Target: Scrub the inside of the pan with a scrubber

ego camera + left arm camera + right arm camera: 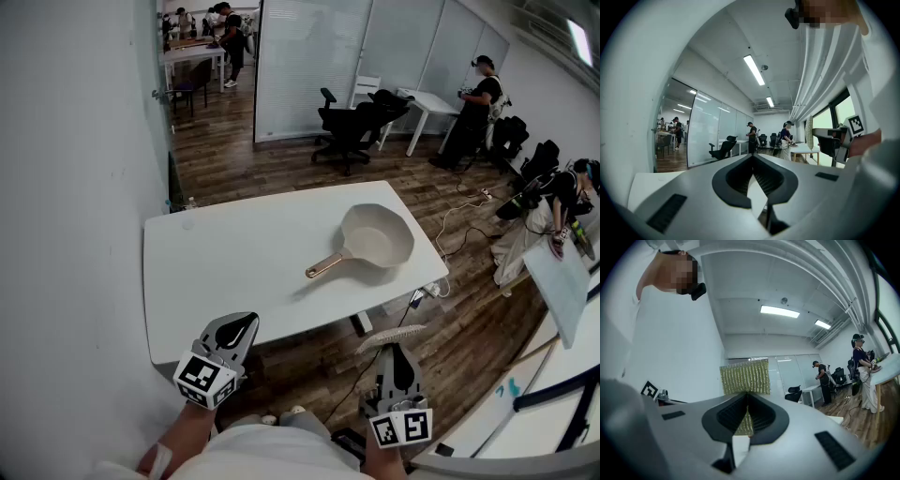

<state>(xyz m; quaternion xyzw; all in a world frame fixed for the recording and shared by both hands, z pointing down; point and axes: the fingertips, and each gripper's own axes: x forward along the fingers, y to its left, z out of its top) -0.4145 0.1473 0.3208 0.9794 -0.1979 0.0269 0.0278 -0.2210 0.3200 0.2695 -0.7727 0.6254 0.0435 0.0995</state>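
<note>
Right gripper is clamped on one edge of a light, probably pliant scrubber, the left gripper is closed and empty, and the rigid pan, well ahead on the table, looks apt to slide unless steadied by its handle

I hold both tools low, close in front of my body, forearms showing behind them. My left tool points level, its jaws together with nothing between them. My right tool tips slightly upward, jaws clamped on the scrubber.
</note>
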